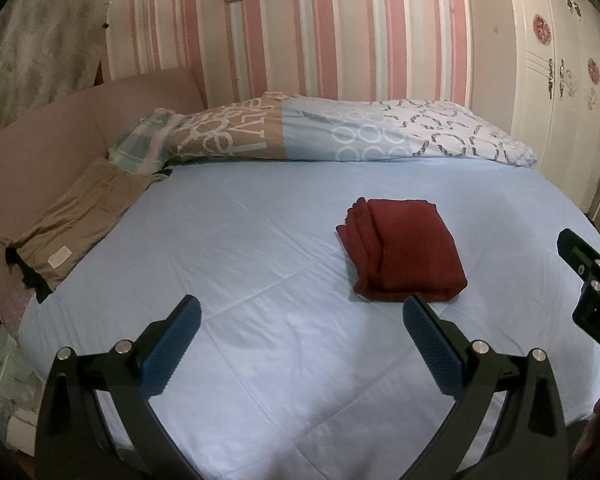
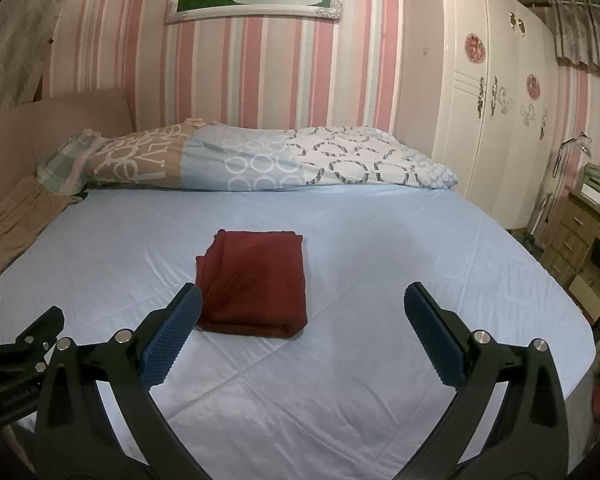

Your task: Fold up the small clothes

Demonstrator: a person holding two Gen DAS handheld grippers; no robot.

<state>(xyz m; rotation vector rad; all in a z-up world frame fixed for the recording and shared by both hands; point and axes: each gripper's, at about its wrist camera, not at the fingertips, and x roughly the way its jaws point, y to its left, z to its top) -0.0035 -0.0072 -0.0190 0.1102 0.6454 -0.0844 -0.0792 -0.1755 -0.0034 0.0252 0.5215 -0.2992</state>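
Note:
A dark red garment [image 1: 404, 248] lies folded into a neat rectangle on the light blue bed sheet [image 1: 260, 264]. In the left wrist view it sits ahead and to the right. My left gripper [image 1: 300, 320] hovers open just short of it, nothing between the blue pads. In the right wrist view the same red garment [image 2: 256, 284] lies ahead and left, its near edge beside the left pad. My right gripper [image 2: 302, 312] is open and holds nothing. Part of the left gripper's body [image 2: 16, 352] shows at the left edge.
A patterned folded duvet [image 2: 244, 160] lies across the far end of the bed. Tan cloth [image 1: 84, 216] is draped at the left edge by a pink headboard [image 1: 40, 148]. A white wardrobe [image 2: 496, 112] and wooden drawers [image 2: 572, 240] stand to the right.

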